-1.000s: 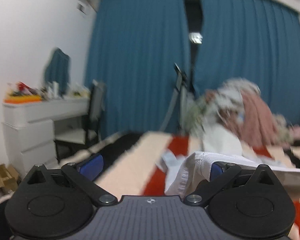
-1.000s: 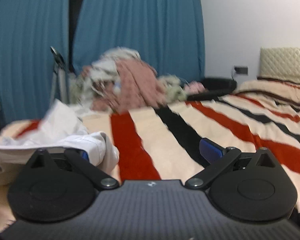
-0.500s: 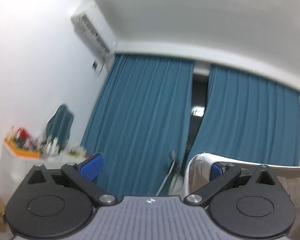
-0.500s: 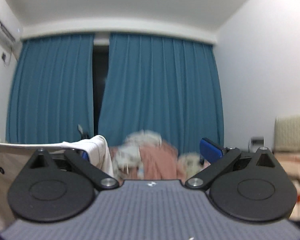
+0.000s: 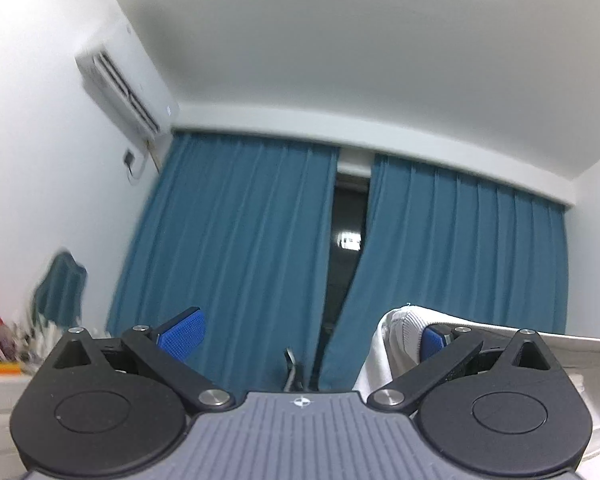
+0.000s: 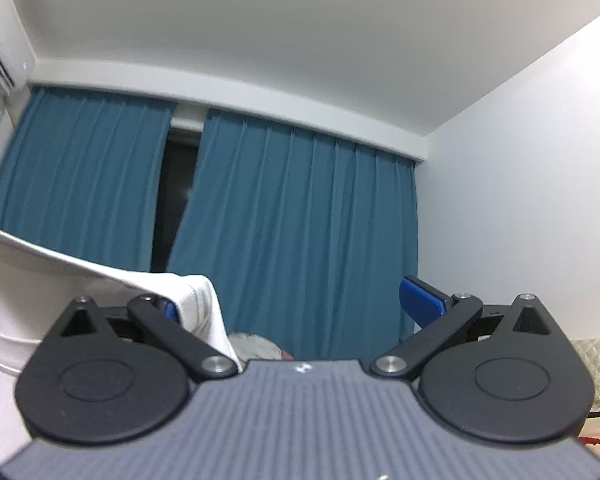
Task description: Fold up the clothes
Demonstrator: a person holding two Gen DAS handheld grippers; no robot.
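While the left wrist view is tilted up at the ceiling, the left gripper (image 5: 308, 334) is seen with its blue-padded fingers spread wide; a white ribbed-knit garment (image 5: 400, 326) is draped over the finger at 3 o'clock, hooked rather than pinched. The cloth runs off toward 4 o'clock in a taut line. Teal pleated curtains (image 5: 240, 248) fill the middle, and a white wall air conditioner (image 5: 124, 88) is mounted at 10 o'clock.

In the right wrist view the right gripper (image 6: 296, 308) is likewise held wide apart, and the same white garment (image 6: 198, 294) is wrapped over its finger at 9 o'clock, the fabric stretching away toward 9 o'clock. A quilted beige headboard (image 6: 596, 356) is glimpsed at 4 o'clock.

The garment is judged to be lifted and stretched between both tools for a fold. Since nothing is clamped, the cloth could slide off either finger if the tension is eased or the tools are tipped, and the fold would be spoiled.
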